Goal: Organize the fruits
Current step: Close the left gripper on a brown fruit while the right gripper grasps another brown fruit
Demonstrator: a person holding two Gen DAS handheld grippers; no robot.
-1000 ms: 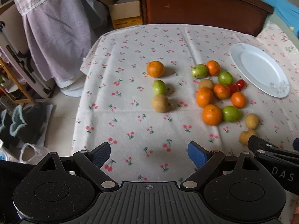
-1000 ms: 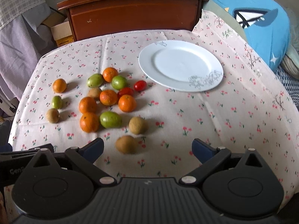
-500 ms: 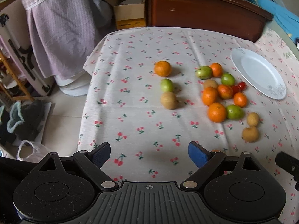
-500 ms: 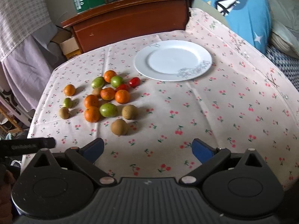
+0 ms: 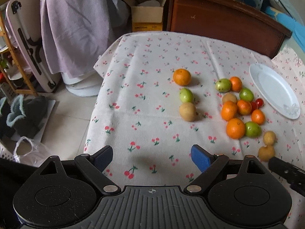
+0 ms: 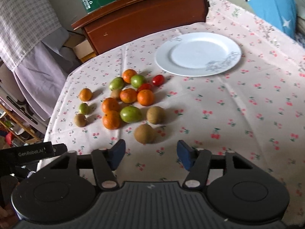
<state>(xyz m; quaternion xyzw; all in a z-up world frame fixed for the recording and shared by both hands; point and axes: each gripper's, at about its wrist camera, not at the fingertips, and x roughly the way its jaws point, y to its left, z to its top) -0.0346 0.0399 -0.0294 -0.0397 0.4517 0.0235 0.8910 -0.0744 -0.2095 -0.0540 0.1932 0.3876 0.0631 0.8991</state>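
Fruits lie on a cherry-print tablecloth (image 5: 148,114). On the left stand an orange (image 5: 181,77), a green fruit (image 5: 186,95) and a brown fruit (image 5: 187,111) in a column. To the right is a cluster of several oranges (image 6: 128,95), green fruits (image 6: 130,114), red tomatoes (image 6: 158,80) and brown fruits (image 6: 144,133). A white plate (image 6: 198,54) sits empty at the far right. My left gripper (image 5: 151,157) is open above the table's near left. My right gripper (image 6: 150,155) is open, just short of the nearest brown fruit.
A wooden headboard (image 5: 225,19) stands behind the table. A cardboard box (image 5: 147,18), a draped chair (image 5: 72,30) and slippers (image 5: 24,112) are on the floor to the left. A blue pillow (image 6: 266,3) lies at the right.
Both grippers pulled back and up from the table, then the right gripper came forward toward the nearest brown fruit with its jaws narrower. The fruits have not moved.
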